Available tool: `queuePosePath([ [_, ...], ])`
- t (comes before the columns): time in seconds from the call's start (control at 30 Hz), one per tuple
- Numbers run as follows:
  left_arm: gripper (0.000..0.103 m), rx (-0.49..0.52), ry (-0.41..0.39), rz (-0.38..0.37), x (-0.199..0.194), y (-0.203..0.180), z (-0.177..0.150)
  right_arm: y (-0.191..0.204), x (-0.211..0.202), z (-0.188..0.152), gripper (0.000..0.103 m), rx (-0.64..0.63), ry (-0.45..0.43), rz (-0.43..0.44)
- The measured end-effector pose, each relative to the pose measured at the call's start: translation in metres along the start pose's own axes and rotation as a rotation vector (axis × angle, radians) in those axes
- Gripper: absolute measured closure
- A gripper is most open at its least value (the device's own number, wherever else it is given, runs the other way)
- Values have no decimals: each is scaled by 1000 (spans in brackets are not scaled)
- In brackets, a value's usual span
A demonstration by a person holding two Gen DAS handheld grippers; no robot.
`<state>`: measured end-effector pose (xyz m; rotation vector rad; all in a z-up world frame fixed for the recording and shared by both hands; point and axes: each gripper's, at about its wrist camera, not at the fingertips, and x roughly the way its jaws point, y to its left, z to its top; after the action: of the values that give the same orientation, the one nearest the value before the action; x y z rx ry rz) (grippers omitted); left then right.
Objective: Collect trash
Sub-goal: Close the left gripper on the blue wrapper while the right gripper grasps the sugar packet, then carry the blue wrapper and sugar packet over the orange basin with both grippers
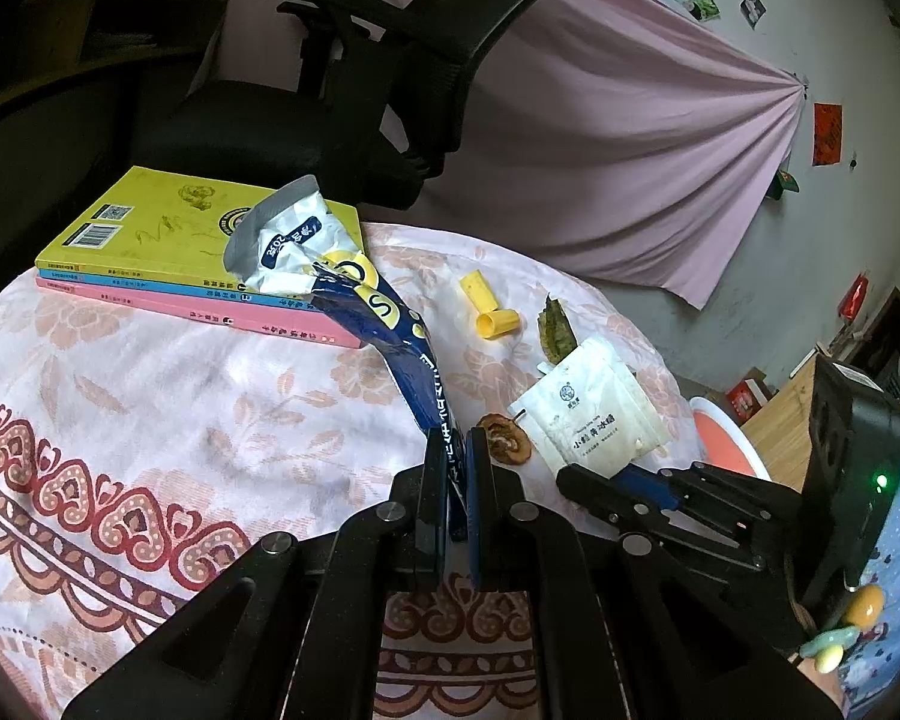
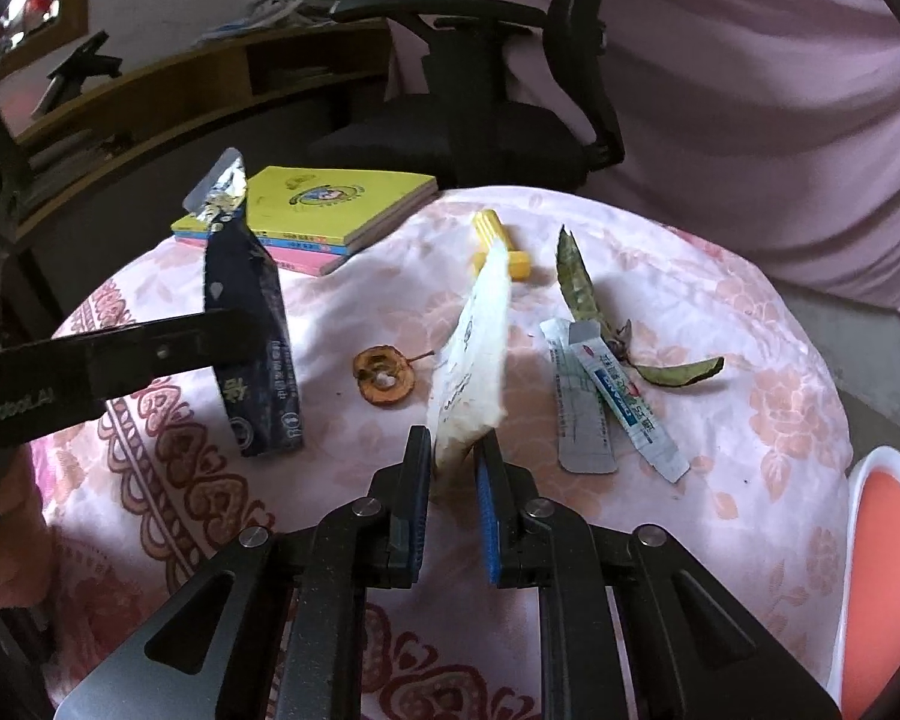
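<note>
**Anna:** Left wrist view first, and right up close the left gripper [image 1: 456,450] is clamped tight on the bottom edge of a blue wrapper [image 1: 390,324]. That wrapper rears up off the tablecloth [image 1: 150,396], torn silver top flopping toward the books [image 1: 168,228].

**Ben:** And the other hand?

**Anna:** Same view, low right: the right gripper [image 1: 594,477] has its tips on the lower edge of a white packet [image 1: 594,408]. Switch to the right wrist view and there it is, the right gripper [image 2: 453,450] drawn in almost all the way, pinching that white packet [image 2: 477,354] by its bottom corner so it stands on edge above the cloth.

**Ben:** What's lying loose?

**Anna:** Just past the pinched packet, a dried fruit slice [image 2: 384,381] flat on the cloth. To its right, two opened sachets [image 2: 612,402] overlapping, and a withered leaf [image 2: 576,282] curling behind them. A little farther back, a yellow tube [image 2: 498,240], partly hidden by the packet.

**Ben:** Farther still?

**Anna:** The stacked books [image 2: 330,204] at the table's back edge, a black office chair [image 2: 480,114] behind them, then pink curtain [image 2: 750,90]. Off the table's right side, a white-rimmed red basin [image 2: 882,546].
</note>
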<state>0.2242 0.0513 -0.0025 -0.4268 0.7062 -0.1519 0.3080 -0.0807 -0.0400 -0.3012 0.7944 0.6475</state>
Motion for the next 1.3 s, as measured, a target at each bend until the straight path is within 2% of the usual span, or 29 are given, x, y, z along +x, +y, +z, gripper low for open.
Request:
queuePosePath([
  [0.17, 100, -2, -2, -2, 1, 0, 0, -1, -4, 0, 96, 6, -32, -5],
  [0.4, 100, 4, -20, -6, -2, 0, -1, 0, -20, -3, 96, -7, -116, -46],
  [0.57, 100, 54, -65, -2, -10, -10, -4, -1, -46, -9, 96, 0, -252, -93],
  [0.7, 100, 122, -128, 11, -18, -25, -9, 0, -64, -13, 96, -3, -357, -113],
  [0.97, 100, 305, -316, 15, -41, -69, -22, -1, -102, -27, 96, -12, -556, -164],
  [1.07, 100, 341, -350, -17, -47, -85, -22, -7, -118, -32, 96, -7, -616, -207],
  [1.17, 100, 421, -390, -28, -49, -111, -19, -21, -135, -38, 96, 34, -667, -242],
  [1.3, 100, 505, -409, -52, -42, -146, -19, -44, -157, -46, 96, 92, -711, -294],
])
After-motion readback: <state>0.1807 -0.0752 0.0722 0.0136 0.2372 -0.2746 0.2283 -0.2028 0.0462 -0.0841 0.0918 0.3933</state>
